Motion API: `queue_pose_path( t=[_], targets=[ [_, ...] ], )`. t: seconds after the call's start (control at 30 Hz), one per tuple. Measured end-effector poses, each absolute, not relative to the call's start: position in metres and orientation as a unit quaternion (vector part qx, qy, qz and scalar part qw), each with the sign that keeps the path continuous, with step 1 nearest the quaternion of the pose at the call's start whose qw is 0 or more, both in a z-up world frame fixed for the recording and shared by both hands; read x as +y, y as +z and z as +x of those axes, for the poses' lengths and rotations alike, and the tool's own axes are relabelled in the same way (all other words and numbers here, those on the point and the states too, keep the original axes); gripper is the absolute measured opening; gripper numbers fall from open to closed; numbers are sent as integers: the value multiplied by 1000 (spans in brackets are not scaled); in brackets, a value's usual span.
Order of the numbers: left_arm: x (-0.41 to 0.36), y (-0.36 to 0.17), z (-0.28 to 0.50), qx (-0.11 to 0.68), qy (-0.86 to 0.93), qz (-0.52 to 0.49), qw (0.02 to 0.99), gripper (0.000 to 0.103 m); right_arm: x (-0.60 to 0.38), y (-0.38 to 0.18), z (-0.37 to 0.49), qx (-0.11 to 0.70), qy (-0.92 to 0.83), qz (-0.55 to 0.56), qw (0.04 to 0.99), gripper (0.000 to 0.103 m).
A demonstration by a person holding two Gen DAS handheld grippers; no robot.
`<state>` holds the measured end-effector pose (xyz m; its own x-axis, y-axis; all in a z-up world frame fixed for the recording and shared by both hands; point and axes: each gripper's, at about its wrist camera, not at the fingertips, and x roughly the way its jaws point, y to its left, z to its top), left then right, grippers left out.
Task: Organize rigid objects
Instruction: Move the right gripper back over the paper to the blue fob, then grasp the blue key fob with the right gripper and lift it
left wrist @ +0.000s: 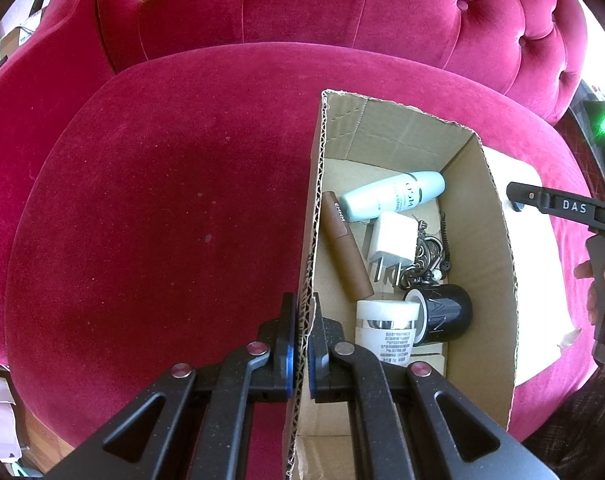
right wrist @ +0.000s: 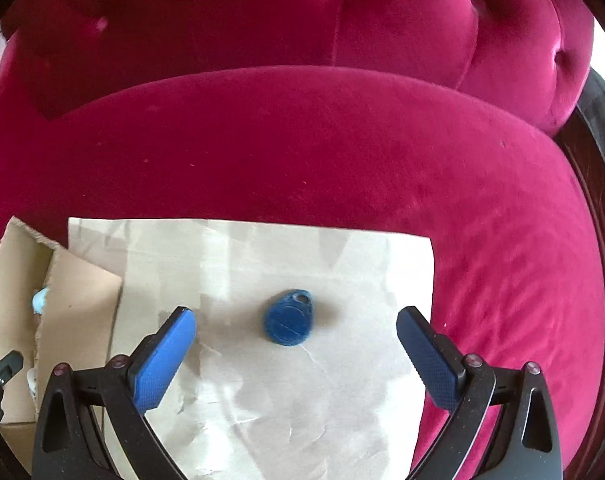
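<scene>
Left gripper clamps brown cardboard box wall; right gripper gapes, blue teardrop plastic fob at 12 o'clock; flat fob may slip the pinch.

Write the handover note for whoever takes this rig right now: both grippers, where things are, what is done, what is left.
Left gripper: jaws shut on the cardboard box wall, steadying it on the red sofa.
Right gripper: jaws open, empty, above the blue key fob.
In the box: mint bottle, brown tube, white charger, metal chain, black cup, white jar.
Left: the fob lies on the paper sheet beside the box; grasp it and drop it in.
</scene>
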<state>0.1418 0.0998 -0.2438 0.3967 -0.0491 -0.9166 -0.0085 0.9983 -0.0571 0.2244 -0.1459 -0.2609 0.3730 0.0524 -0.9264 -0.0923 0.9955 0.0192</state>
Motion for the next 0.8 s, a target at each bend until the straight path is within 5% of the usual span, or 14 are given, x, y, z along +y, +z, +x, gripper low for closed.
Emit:
queue_pose_path(
  t=[0.5, 0.8],
  targets=[
    [100, -244, 142, 549, -12, -26, 835, 4, -159, -271, 231, 569, 24, -13, 822, 99],
    [100, -244, 142, 549, -12, -26, 835, 4, -154, -271, 231, 570, 31, -23, 820, 66]
  ],
)
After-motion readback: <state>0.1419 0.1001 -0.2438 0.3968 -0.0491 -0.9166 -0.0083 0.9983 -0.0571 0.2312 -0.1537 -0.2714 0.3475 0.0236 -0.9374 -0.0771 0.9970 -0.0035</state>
